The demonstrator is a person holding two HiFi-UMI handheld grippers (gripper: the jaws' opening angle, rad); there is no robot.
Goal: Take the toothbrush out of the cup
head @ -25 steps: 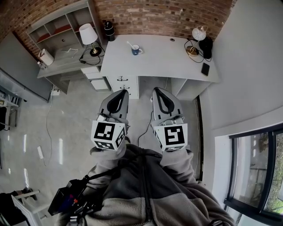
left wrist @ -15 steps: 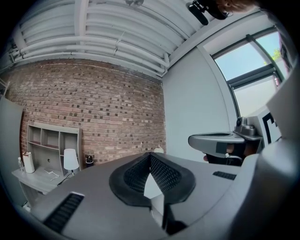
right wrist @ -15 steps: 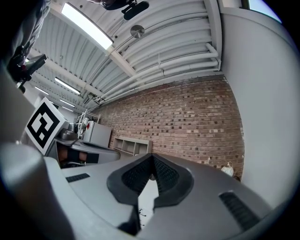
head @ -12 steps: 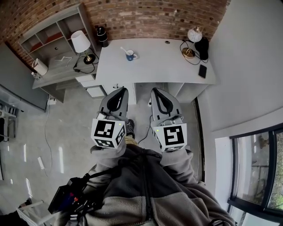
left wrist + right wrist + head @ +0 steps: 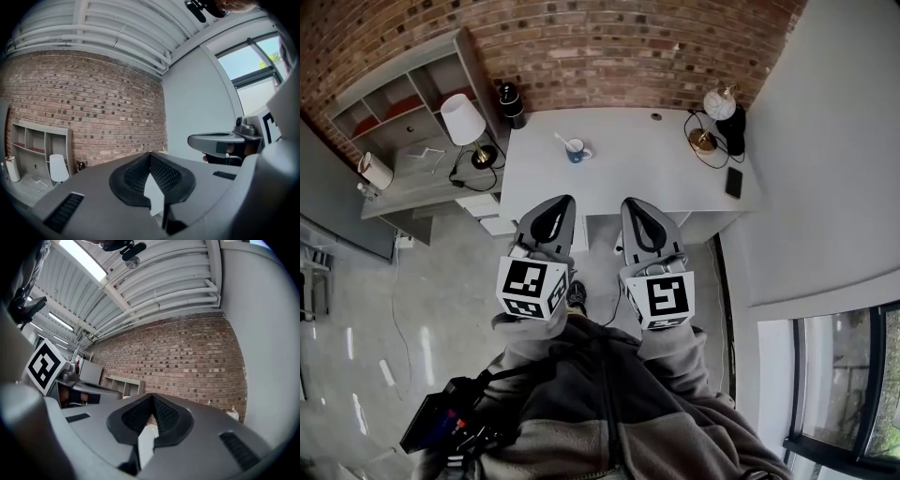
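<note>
Toward the top centre of the head view, a white surface (image 5: 647, 169) stands against a brick wall (image 5: 609, 37). On its left half, near the wall, sits a small blue cup (image 5: 577, 153). The toothbrush (image 5: 562, 141) stands inside the cup and leans out over the rim toward the upper left. Both grippers are well apart from the cup, lower in the frame over the grey floor (image 5: 441, 281), short of the surface's front edge.

The left gripper (image 5: 563, 201) and right gripper (image 5: 632, 202) are held side by side, pointing up the frame toward the surface. Each carries its marker cube at the near end, just above the person's grey jacket (image 5: 609, 412). In the left gripper view the jaws are together, with the tips meeting and nothing between them. In the right gripper view the jaws are likewise closed tip to tip and empty.

At the upper right of the surface stand a gold lamp with a globe (image 5: 719, 108) and its black cable, and a dark phone (image 5: 734, 183) lies near the right edge. A black cylindrical object (image 5: 511, 101) sits at the surface's upper left corner. Left of that, a lamp with a white shade (image 5: 461, 119) stands on a lower grey shelf unit (image 5: 394, 94).
</note>
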